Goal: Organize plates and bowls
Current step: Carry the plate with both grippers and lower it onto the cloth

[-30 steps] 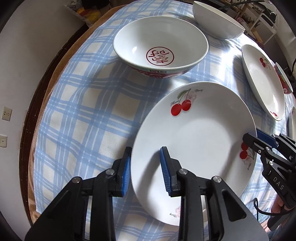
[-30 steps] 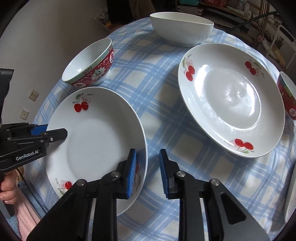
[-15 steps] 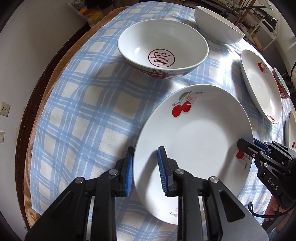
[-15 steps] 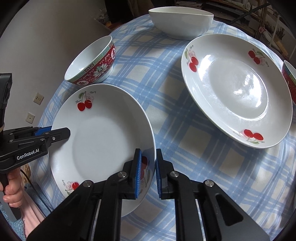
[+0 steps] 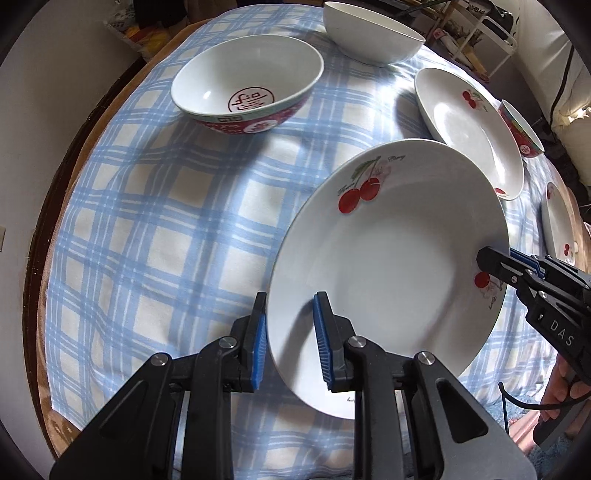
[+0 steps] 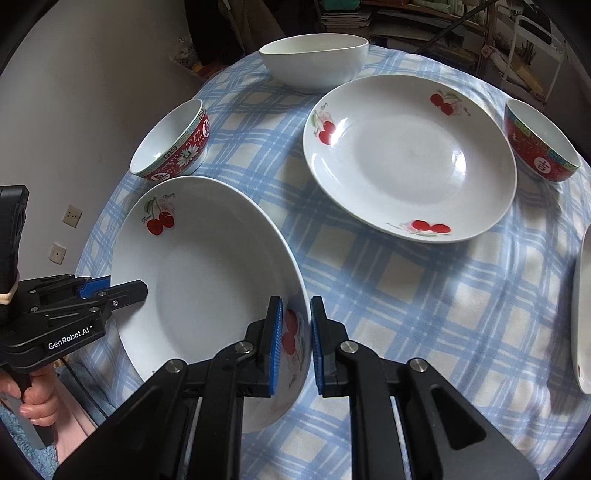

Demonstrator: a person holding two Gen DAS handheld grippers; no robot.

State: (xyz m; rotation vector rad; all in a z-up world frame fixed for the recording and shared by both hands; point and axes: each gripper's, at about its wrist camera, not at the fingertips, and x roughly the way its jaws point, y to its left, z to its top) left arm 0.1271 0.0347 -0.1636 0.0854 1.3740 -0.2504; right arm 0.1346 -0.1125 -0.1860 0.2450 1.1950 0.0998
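Observation:
A white cherry plate (image 5: 388, 266) (image 6: 210, 273) is held off the blue checked cloth between both grippers. My left gripper (image 5: 290, 325) is shut on its left rim. My right gripper (image 6: 296, 325) is shut on its right rim; it shows in the left wrist view (image 5: 495, 264). The left gripper shows in the right wrist view (image 6: 122, 290). A second cherry plate (image 6: 410, 158) (image 5: 469, 125) lies on the cloth to the right. A red patterned bowl (image 5: 247, 85) (image 6: 173, 144) stands beyond the held plate.
A plain white bowl (image 6: 314, 61) (image 5: 373, 33) stands at the far side. Another red bowl (image 6: 539, 144) sits at the right. A third plate's rim (image 6: 581, 314) shows at the right edge. The round table's wooden edge (image 5: 48, 206) curves on the left.
Both grippers closed on the plate's opposite rims and lifted it; its shadow now falls on the cloth. The views rose and the far dishes shifted in frame.

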